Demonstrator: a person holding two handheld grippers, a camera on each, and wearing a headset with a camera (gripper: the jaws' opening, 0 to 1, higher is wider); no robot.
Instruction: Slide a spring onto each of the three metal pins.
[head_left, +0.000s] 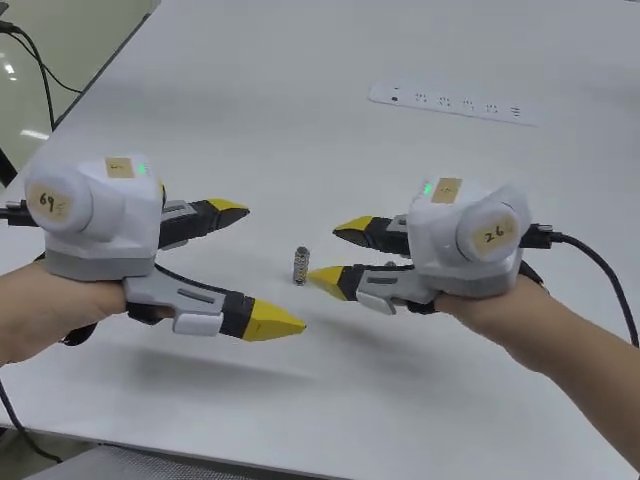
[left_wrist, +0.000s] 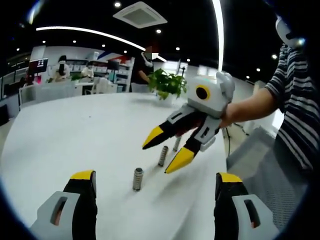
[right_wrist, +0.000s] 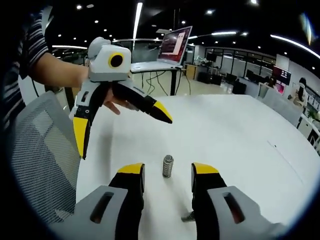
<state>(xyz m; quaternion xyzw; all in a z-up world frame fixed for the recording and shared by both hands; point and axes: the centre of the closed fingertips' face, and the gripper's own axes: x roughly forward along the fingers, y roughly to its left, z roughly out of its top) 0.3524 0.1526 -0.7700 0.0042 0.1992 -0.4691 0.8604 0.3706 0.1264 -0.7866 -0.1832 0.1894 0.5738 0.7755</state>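
Both spread: L gripper (head_left: 268, 266) marked "69", R gripper (head_left: 326, 252) marked "26".

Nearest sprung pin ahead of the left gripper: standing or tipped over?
Upright. In the left gripper view the sprung pin stands on end on the table, its axis vertical, with nothing touching it.
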